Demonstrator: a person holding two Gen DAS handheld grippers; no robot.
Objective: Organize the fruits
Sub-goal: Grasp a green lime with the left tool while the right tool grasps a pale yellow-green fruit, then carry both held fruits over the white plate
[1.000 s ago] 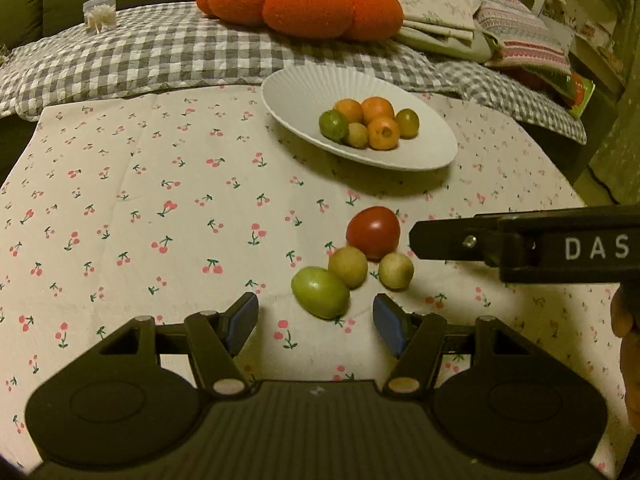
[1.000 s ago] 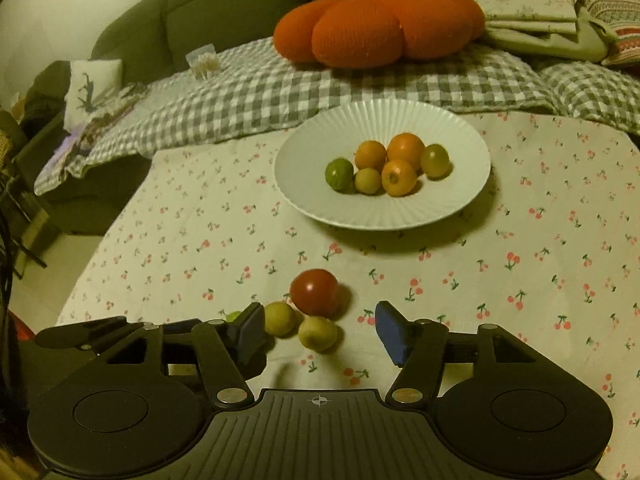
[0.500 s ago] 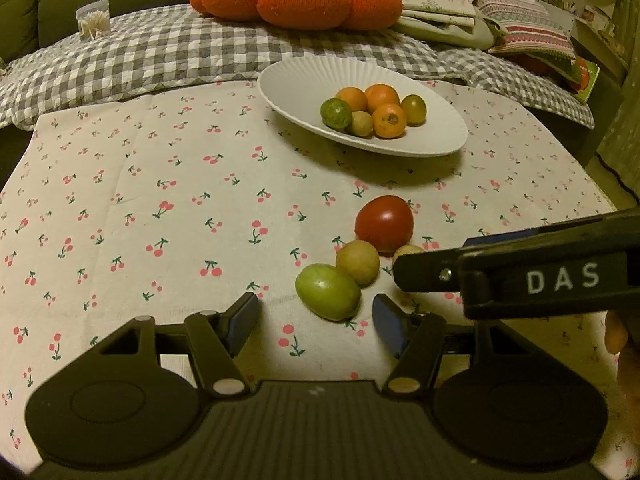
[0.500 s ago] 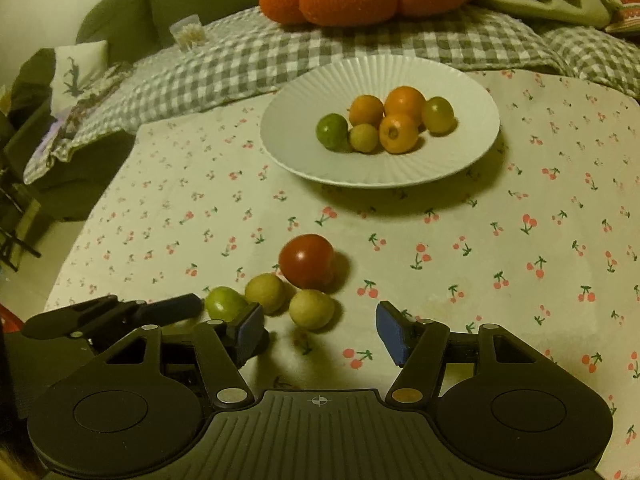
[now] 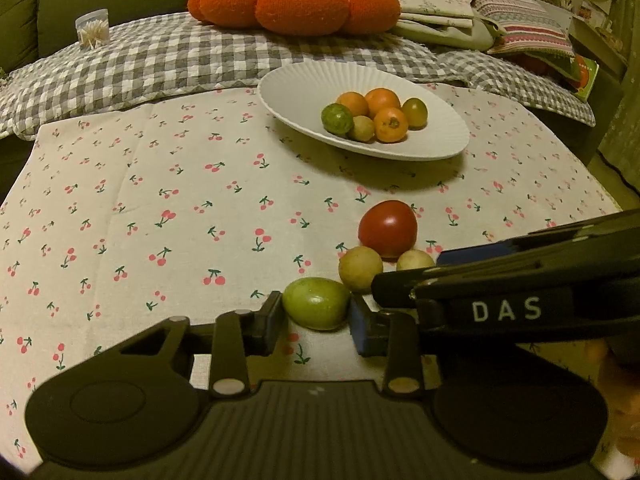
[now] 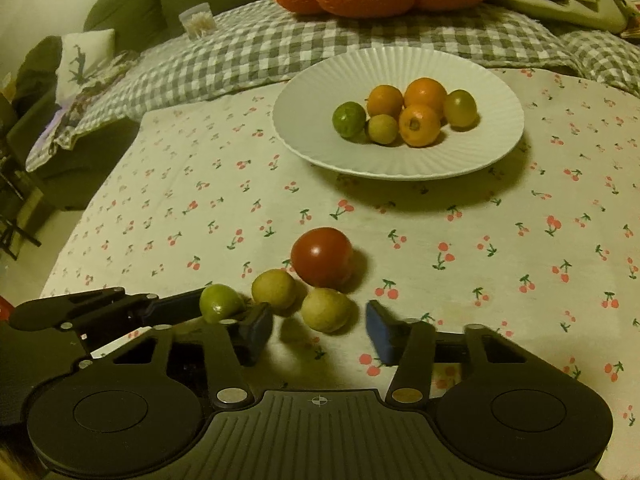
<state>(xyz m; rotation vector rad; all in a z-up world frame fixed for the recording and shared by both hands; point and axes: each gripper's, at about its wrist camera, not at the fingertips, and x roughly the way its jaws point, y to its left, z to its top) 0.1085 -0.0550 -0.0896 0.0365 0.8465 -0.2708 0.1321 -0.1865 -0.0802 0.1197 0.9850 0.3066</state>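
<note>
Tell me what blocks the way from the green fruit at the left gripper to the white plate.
The green fruit sits between the left gripper pads. Toward the white plate, a yellow fruit and the red tomato lie just to the right; the cloth straight ahead is bare. Lifted, nothing visible blocks it.

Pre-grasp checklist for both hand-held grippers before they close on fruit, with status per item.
1. Green fruit sits between the left hand-held gripper fingers: ok, one finger on each side of it.
2. Left fingers already clamped on it: cannot tell, they look close or touching.
3. Right hand-held gripper open: ok, wide gap.
4. Yellow fruit lined up for the right: ok, just ahead of the gap, slightly left of centre.
5. Clearance between the two tools: not ok, the right finger lies across the left one's right side.
6. Room on the plate: ok, six fruits clustered, bare rim around.
</note>
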